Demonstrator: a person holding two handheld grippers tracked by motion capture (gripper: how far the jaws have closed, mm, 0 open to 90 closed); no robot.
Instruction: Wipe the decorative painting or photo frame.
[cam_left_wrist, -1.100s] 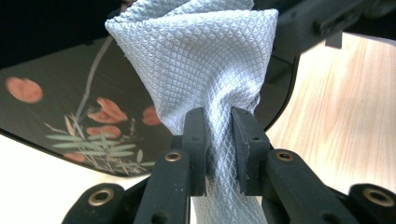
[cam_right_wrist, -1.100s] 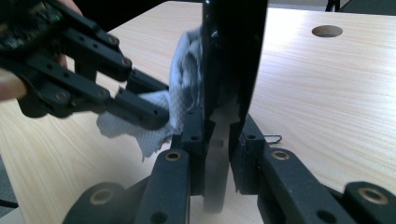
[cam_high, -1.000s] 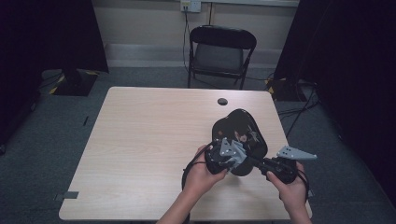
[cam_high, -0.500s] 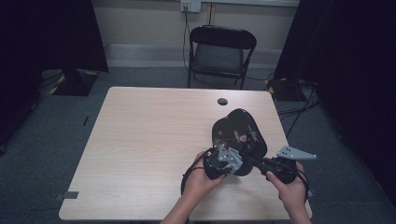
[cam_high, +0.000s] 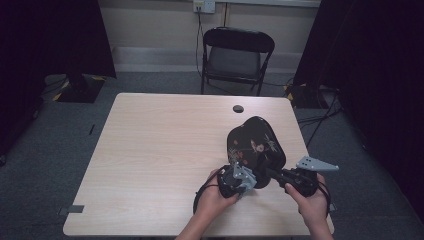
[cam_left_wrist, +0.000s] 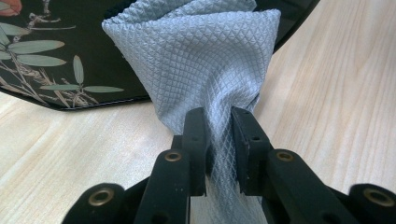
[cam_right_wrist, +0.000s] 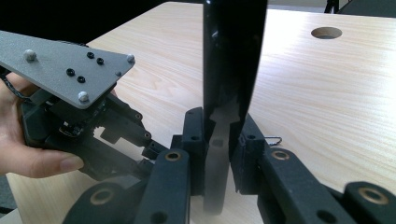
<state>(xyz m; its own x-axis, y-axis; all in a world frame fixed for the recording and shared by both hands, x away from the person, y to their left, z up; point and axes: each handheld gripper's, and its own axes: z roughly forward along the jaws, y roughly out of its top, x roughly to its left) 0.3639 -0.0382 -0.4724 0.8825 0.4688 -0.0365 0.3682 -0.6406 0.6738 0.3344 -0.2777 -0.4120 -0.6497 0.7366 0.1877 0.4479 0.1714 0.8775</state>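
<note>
A black lacquered tray (cam_high: 255, 142) with a leaf and flower pattern (cam_left_wrist: 51, 60) stands tilted up on its near rim at the table's right side. My right gripper (cam_high: 272, 174) is shut on that rim; in the right gripper view the tray's edge (cam_right_wrist: 231, 56) rises straight up between the jaws of the right gripper (cam_right_wrist: 218, 116). My left gripper (cam_left_wrist: 218, 114) is shut on a bunched grey waffle-weave cloth (cam_left_wrist: 201, 60), which presses against the tray's patterned face. From above, the left gripper (cam_high: 239, 180) sits at the tray's lower left edge.
The light wooden table (cam_high: 160, 150) has a round cable hole (cam_high: 238, 108) near its far edge. A black folding chair (cam_high: 237, 55) stands behind the table. Dark curtains hang at both sides, and cables lie on the floor at right.
My left gripper with the cloth has slid down the tray's face toward the person. The right gripper and tray have stayed almost still.
</note>
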